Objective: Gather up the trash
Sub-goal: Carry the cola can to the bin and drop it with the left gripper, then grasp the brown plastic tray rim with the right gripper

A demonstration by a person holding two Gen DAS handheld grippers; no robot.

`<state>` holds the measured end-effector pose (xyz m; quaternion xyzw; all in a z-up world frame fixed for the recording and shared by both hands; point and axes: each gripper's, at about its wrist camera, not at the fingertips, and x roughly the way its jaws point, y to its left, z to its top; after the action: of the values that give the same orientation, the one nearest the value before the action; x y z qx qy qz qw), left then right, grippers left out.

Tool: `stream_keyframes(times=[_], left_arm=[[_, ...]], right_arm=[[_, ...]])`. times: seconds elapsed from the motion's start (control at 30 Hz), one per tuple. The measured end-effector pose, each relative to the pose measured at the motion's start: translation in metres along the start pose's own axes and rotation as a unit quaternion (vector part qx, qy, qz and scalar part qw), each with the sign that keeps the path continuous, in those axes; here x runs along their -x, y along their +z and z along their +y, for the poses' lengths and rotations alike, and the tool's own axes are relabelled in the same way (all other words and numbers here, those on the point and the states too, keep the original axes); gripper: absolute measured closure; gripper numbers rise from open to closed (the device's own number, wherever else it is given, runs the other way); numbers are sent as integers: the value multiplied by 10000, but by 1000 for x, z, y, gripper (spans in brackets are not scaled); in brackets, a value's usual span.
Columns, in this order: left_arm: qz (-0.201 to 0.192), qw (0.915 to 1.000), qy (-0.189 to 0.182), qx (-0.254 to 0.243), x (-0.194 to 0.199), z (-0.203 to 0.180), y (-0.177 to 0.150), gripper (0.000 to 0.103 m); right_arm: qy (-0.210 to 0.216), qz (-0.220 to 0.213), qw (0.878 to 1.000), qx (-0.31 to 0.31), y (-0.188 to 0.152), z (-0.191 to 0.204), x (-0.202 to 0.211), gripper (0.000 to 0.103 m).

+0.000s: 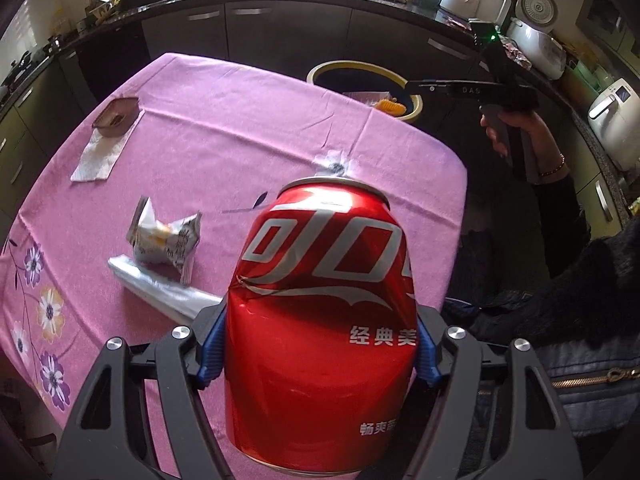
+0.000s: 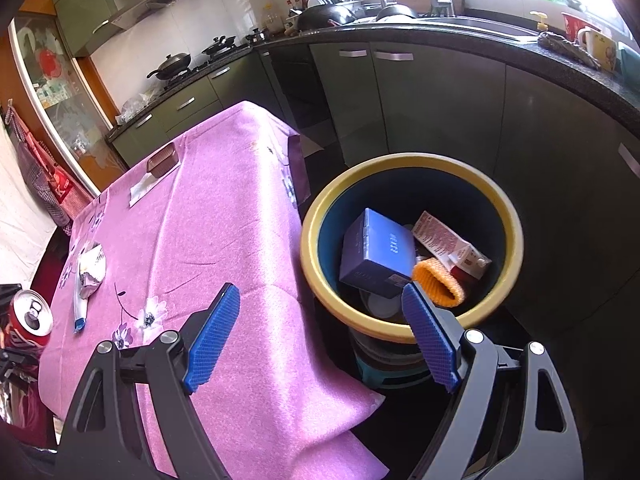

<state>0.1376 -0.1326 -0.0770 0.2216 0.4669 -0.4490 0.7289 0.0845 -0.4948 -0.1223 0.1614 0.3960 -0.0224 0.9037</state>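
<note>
Pink tablecloth (image 1: 224, 128) with a flower print covers the table that fills most of both views, dark kitchen cabinets (image 2: 424, 108) curving behind it. Just off the table's far corner stands your yellow-rimmed bin (image 2: 516, 240), already holding a blue box (image 2: 376, 256), a pink-and-white carton (image 2: 448, 242) and an orange knitted piece (image 2: 438, 282). Your right gripper (image 2: 320, 332) hangs above the gap between table edge and bin, its blue pads (image 2: 212, 336) spread wide with nothing between them — one finger over the cloth, the other over the bin's near rim. Your left gripper (image 1: 316, 348) is clamped on a dented red cola can (image 1: 320, 320), held above the near part of the table, its top pointing away from the camera; the right wrist view catches the same can at its far left edge, pull-tab opening up. On the cloth to the can's left lie a crumpled snack wrapper (image 1: 166, 240) resting on a clear plastic sleeve (image 1: 160, 288). Farther back — near the table's left edge — a small brown tray (image 1: 116, 116) sits on a white paper napkin (image 1: 100, 156).
</note>
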Motion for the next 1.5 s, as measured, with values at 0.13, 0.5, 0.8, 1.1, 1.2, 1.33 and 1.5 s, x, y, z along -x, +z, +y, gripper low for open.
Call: stream_keyframes(times=[0.13,0.5,0.8,1.1,1.2,1.33,1.5], left_arm=[[-125,9991,-296,-282,-7,-17,58,34],[48,9939,-919,-608,-150,-61,262,34],[453,9977,-492,-55,-262,-72,329,26],[-778,9925,-800,503,-146,-39,279,14],[-1364,9817,-900,982,-93,-10,233,13],[-2042,9662,-372,1529,-32,36,156,10],[-2742,9386,1174,1731,23,76,83,8]], right_arm=[[-234,-178,9995,-134,0,-17,15,21],[-656,-497,9927,-882,-16,-94,56,21],[-721,-509,9887,-1211,-28,-126,69,20],[-464,-338,9917,-1152,-27,-114,46,20],[-374,-214,9940,-1003,-21,-101,34,20],[-275,-98,9970,-713,-6,-73,18,20],[-48,84,9999,-92,25,-18,-11,20]])
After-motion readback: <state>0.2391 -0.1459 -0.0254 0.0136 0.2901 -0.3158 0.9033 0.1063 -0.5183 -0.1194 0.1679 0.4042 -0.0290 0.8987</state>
